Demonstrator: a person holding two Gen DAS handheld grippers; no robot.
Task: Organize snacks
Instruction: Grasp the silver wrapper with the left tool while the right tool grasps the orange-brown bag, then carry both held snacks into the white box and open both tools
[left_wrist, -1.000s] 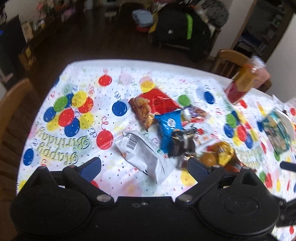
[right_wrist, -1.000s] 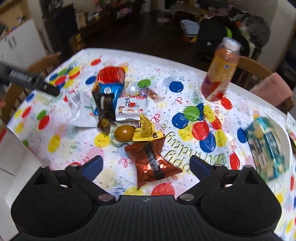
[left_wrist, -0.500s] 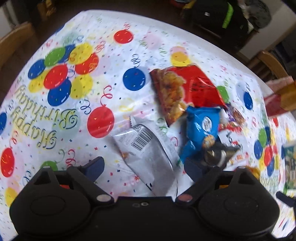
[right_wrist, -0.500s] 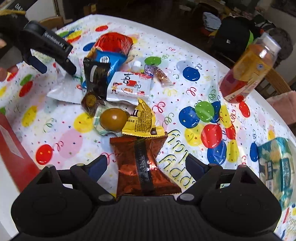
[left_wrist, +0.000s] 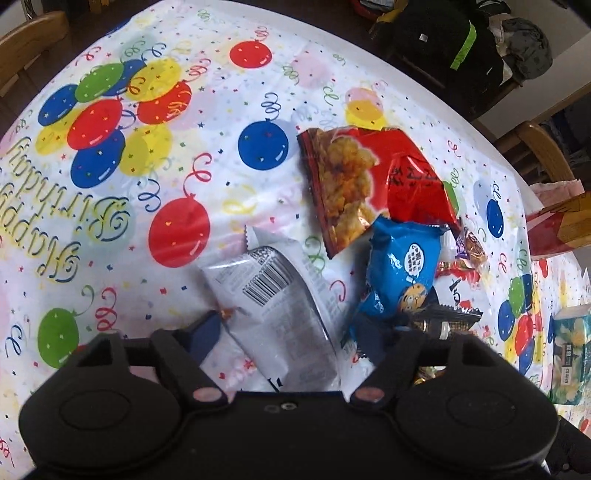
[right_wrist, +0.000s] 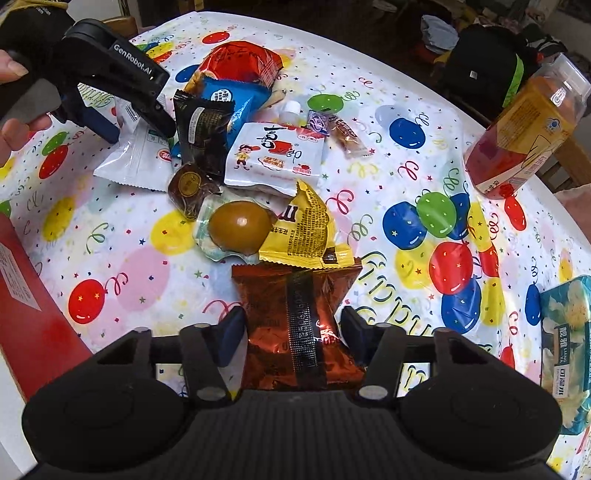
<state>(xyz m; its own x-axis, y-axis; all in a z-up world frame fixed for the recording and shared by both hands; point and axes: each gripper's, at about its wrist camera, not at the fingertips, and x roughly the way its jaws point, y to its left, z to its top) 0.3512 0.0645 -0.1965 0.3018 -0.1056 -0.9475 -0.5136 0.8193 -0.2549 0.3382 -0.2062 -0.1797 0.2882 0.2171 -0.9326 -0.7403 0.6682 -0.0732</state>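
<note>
Foil, copper-brown w/ a dark seam strip: that packet (right_wrist: 301, 325) lies flat on the balloon tablecloth (right_wrist: 122, 258), its near half between the blue pads of my right gripper (right_wrist: 291, 332). Fingers spread, one each side, just beside the crinkled edges; can't tell if they touch yet. I'd judge it light, puffy and slick, so pinch across the middle over the seam, not the flared crimp at the far end, and squeeze gently since contents prob crush.

Left gripper (left_wrist: 291, 332) hangs low over the white pouch w/ a barcode (left_wrist: 275, 295), fingers also spread, straddling its near end. The right wrist view shows that gripper beside the black wrapper (right_wrist: 201, 129). Pouch looks thin, floppy, light; it'll sag if taken by a corner, so grab mid-width.

Rest of the pile sits close: blue cookie bag (left_wrist: 402, 266) overlapping the red chip bag (left_wrist: 373, 181), wrapped brown egg (right_wrist: 240, 225) touching the yellow packet (right_wrist: 306, 229). Egg is the fragile one imo. Juice bottle (right_wrist: 524, 122) stands well apart, tissue pack (right_wrist: 569, 339) at the right edge.
</note>
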